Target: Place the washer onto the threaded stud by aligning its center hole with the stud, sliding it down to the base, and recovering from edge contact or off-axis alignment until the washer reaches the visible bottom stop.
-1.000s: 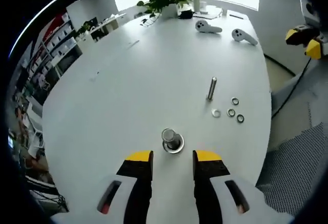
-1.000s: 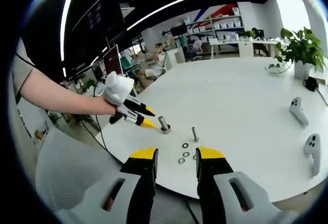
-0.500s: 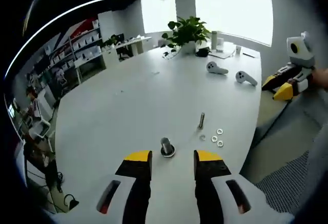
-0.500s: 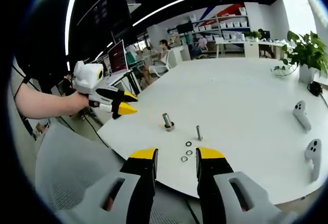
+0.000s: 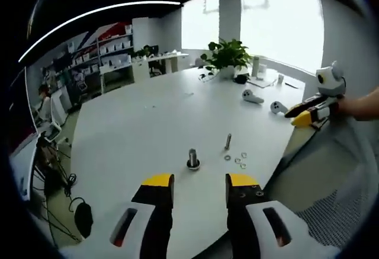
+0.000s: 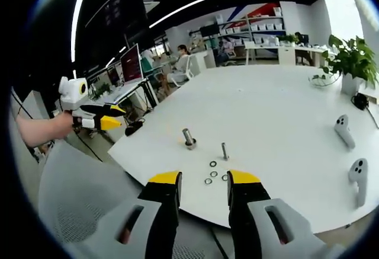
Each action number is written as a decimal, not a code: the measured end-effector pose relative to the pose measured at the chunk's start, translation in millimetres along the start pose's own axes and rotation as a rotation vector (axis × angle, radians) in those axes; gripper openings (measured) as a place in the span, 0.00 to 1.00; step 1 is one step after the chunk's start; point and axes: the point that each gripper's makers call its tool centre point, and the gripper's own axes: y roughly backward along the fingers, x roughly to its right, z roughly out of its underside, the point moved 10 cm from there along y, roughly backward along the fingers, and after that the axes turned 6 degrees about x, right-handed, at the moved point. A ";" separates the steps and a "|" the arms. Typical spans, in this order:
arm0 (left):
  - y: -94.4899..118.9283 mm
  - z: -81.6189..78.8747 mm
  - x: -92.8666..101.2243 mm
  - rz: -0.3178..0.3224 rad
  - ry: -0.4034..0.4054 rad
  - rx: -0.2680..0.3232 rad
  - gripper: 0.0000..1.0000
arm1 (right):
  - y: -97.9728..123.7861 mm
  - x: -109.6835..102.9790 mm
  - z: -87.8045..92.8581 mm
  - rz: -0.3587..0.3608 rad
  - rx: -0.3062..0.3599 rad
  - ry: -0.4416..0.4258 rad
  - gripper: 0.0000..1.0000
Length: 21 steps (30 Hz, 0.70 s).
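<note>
Right now the small silver metal washers (image 5: 238, 160) lie loose on the big white oval table (image 5: 142, 122), a little cluster of them near the edge closest to me; in the right gripper view I count three (image 6: 214, 173). Just beside them stands the slim upright threaded stud (image 5: 228, 141), and I see no washer on it. Near it, on its other side, sits a thicker grey metal bolt standing on a round flat base (image 5: 192, 159), which also appears in the right gripper view (image 6: 189, 138), with the stud (image 6: 224, 150) between it and the washers.

My left gripper (image 5: 199, 183) hangs off the table edge, its yellow-tipped black jaws parted with nothing between them. My right gripper (image 6: 204, 181) is likewise held short of the table, jaws spread and empty. Each one shows in the other's view, held in a hand well away from the parts: the right (image 5: 304, 115) and the left (image 6: 104, 119).

Farther across the table lie two white handheld controllers (image 6: 350, 152), and beyond them a green leafy potted plant (image 5: 228, 57). Grey mesh chair backs (image 6: 77, 205) sit below the grippers, and office shelves (image 6: 254, 31) line the far wall.
</note>
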 end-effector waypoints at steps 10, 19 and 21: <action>31.6 3.9 14.4 0.056 0.001 0.004 0.37 | -0.6 1.7 4.3 0.065 -0.097 0.061 0.33; 31.1 18.4 29.5 0.109 0.035 0.022 0.35 | -0.6 2.0 7.1 0.083 -0.144 0.080 0.33; 31.1 19.4 35.5 0.121 0.036 0.033 0.35 | -0.5 2.8 7.1 0.083 -0.139 0.076 0.33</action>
